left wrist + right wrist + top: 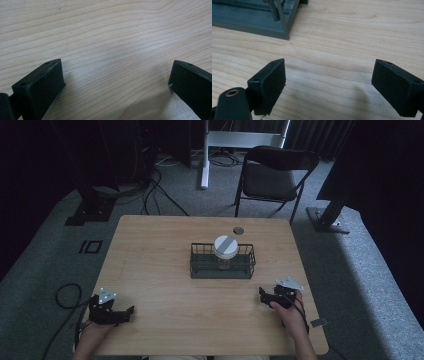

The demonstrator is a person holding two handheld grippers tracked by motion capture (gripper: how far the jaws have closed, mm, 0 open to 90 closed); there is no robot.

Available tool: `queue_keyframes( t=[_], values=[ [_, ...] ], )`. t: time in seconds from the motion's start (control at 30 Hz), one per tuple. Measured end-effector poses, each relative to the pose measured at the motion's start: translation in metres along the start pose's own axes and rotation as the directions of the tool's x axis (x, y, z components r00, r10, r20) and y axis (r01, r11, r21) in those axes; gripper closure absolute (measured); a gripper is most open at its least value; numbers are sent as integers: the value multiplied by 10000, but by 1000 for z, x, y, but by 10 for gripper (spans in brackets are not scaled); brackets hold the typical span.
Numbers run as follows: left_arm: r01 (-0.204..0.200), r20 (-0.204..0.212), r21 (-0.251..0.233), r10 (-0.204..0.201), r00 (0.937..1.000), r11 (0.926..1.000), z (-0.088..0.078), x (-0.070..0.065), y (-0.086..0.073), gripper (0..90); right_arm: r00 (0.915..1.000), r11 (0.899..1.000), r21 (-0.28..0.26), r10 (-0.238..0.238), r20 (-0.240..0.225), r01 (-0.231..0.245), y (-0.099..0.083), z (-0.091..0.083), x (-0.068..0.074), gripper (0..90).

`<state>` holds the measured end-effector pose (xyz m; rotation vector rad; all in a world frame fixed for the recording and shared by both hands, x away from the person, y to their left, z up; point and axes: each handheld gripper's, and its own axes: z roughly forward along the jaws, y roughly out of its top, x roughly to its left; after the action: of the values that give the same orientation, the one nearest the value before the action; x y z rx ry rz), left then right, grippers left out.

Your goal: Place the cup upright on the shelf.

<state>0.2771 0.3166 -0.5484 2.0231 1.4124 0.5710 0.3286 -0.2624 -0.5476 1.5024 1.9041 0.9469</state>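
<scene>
Jar [226, 249] with the white lid sits inside the wire basket [223, 269], roughly centre of the table [165, 270], slightly toward the far side. We read this as the start of the job: nothing gripped, nothing touched, both tools parked near our edge of the table.

Largest to smallest: table, then basket, then jar standing upright in the middle of the basket, lid above the rim. A small dark disc [238, 230] lies on the wood just behind the basket.

Right gripper [270, 298] is the nearer one, forward-left of it is the basket's near right corner [287, 37], apart from the jaws, bare wood between. Jaws spread wide, empty. Left gripper [125, 312] sits well apart from the basket at the near left, jaws also wide and empty over bare wood [112, 50].

Next move, our guess: right gripper goes forward and left, rises over the basket rim, then comes down on the jar. We need clearance from the wire wall and jaws squared to the lid or body before closing.
</scene>
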Motion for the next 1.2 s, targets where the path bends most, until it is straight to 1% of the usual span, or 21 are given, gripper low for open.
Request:
queue_keyframes(
  t=[0.1, 0.13, 0.17, 0.33, 0.37, 0.4, 0.6, 0.67, 0.83, 1.2],
  values=[
    [-4, -2, 6, 4, 10000, 10000, 0, 0, 0, 1, 9999, 9999, 109, 86, 89, -87, 0, 0, -2, 117],
    [-2, -1, 6, 2, 10000, 10000, 0, 0, 0, 1, 9996, 9997, 203, 134, 251, -139, 0, 1, -4, 117],
    [-2, -1, 6, 2, 10000, 10000, 0, 0, 0, 2, 9996, 9997, 203, 134, 251, -139, 0, 1, -4, 117],
    [-2, -2, 5, 2, 10000, 10000, 0, 0, 0, 1, 9971, 9979, 222, 590, 490, -601, -1, 0, -10, 117],
    [0, -2, 3, 0, 10000, 10000, 0, 0, 0, 1, 9966, 9977, 270, 607, 554, -623, -1, 0, -10, 117],
    [-5, 0, 3, 5, 10000, 10000, 0, 0, 0, 2, 9968, 9977, 515, 410, 688, -446, -2, 1, -11, 117],
    [-8, -3, 9, 8, 10000, 10000, 0, 0, 0, 1, 9960, 9959, 727, 483, 758, -539, -1, 2, -12, 117],
    [-4, -3, 6, 4, 10000, 10000, 0, 0, 0, 2, 9958, 9938, 946, 510, 762, -581, -1, 3, -15, 119],
    [-1, -3, 3, 1, 10000, 10000, 0, 0, 0, 2, 9950, 9931, 963, 586, 809, -664, -2, 3, -17, 120],
    [-12, -5, 10, 12, 10000, 10000, 0, 0, 0, 1, 9967, 9937, 980, 474, 655, -537, -2, 3, -18, 114]
  ],
)
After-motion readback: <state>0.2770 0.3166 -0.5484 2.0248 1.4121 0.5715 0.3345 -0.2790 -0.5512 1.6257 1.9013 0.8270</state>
